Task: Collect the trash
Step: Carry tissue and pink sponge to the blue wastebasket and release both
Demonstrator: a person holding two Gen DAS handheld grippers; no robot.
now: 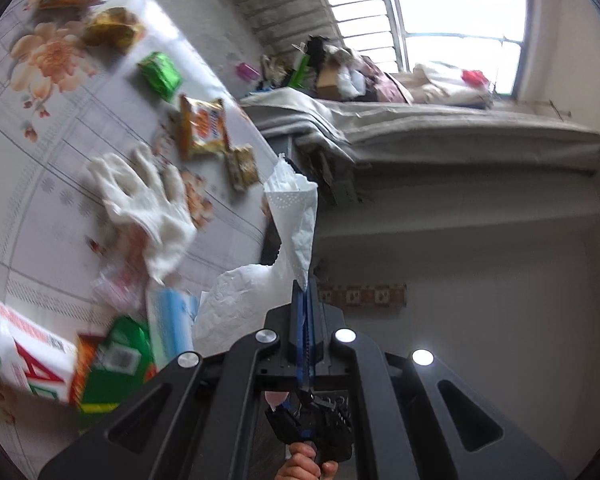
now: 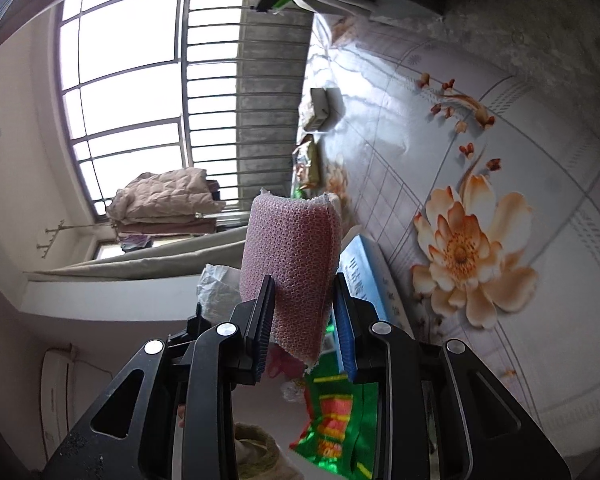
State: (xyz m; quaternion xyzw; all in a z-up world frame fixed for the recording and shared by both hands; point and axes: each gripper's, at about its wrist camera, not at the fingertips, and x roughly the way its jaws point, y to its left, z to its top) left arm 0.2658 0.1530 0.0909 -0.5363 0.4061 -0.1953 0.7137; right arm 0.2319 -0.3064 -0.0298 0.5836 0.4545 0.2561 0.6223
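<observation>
Left wrist: our left gripper [image 1: 305, 286] pinches tissue [image 1: 296, 216], hanging off-table; right gripper [image 2: 304, 320] clamps pink bubble wrap [image 2: 290, 248] lengthwise.

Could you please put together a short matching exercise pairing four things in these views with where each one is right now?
Things:
1. white tissue
2. pink bubble wrap
3. white glove
4. green foil wrapper

Places:
A. lying on the floral tablecloth, next to an orange snack packet
B. pinched in the left gripper
C. lying on the tablecloth, near a gold wrapper
D. between the fingers of the right gripper

Pairs: 1-B, 2-D, 3-A, 4-C
</observation>
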